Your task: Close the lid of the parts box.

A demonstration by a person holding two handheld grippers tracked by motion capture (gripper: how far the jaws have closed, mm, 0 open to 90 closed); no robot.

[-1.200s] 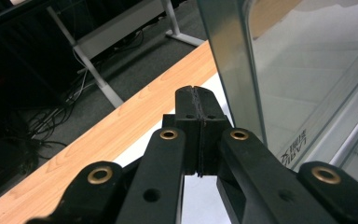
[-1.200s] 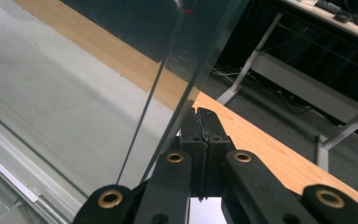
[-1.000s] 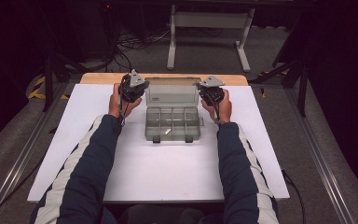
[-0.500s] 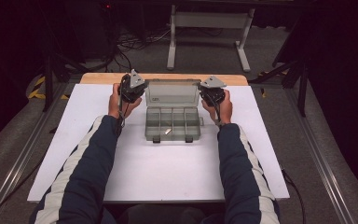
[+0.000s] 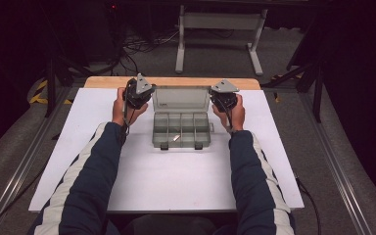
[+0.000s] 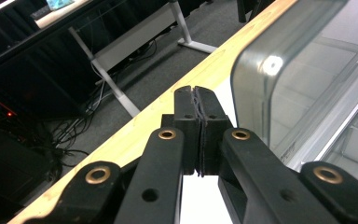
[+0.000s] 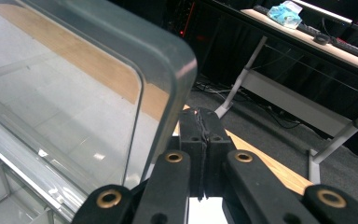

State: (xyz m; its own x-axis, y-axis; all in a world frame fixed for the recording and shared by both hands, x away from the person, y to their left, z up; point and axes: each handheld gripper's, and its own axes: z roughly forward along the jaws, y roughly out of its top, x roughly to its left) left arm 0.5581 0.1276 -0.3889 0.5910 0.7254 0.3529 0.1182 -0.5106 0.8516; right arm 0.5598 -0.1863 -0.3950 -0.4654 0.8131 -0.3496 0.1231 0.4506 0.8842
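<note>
With the clear compartment box (image 5: 181, 129) sitting open mid-table, lid (image 5: 181, 99) up and tilted back, opening looks done; a small pale item (image 5: 176, 138) lies in one compartment, the rest look empty. Closing or loading seems to be what's left. Left gripper (image 5: 138, 94) and right gripper (image 5: 223, 98) flank the lid corners, both jaw pairs pressed together on nothing. Plenty of bare white tabletop (image 5: 166, 181) nearside and on both flanks. Far side is tight: wooden edge (image 5: 176, 82) runs just behind the lid.
</note>
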